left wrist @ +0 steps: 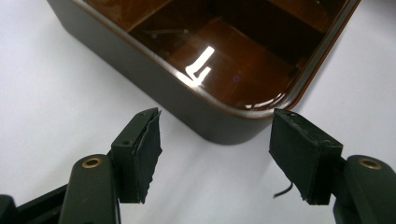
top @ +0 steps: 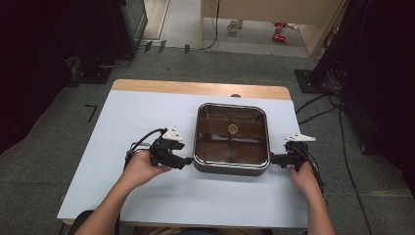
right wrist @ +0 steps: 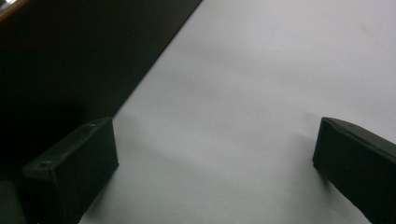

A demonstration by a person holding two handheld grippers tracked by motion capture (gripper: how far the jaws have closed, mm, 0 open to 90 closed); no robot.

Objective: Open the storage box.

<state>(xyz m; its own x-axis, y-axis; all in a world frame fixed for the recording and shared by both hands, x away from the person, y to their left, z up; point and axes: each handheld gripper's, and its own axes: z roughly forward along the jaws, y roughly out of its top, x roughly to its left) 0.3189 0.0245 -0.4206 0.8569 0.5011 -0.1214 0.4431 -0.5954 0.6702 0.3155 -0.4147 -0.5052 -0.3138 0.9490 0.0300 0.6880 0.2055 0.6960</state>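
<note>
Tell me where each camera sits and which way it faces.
High view: above the near edge, looking forward and down at the table; both forearms, left tongs, right tongs.
Left gripper view: on the left tongs, facing the dark pan corner.
Right gripper view: on the right tongs, facing tabletop beside it.
Shared: the pan.

Our left gripper (top: pixel 188 160) and right gripper (top: pixel 272 159) are black, with grey three-cornered plates, brass screws and black cables.

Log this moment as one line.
left gripper: open, at box corner | right gripper: open, beside box | box: on table
</note>
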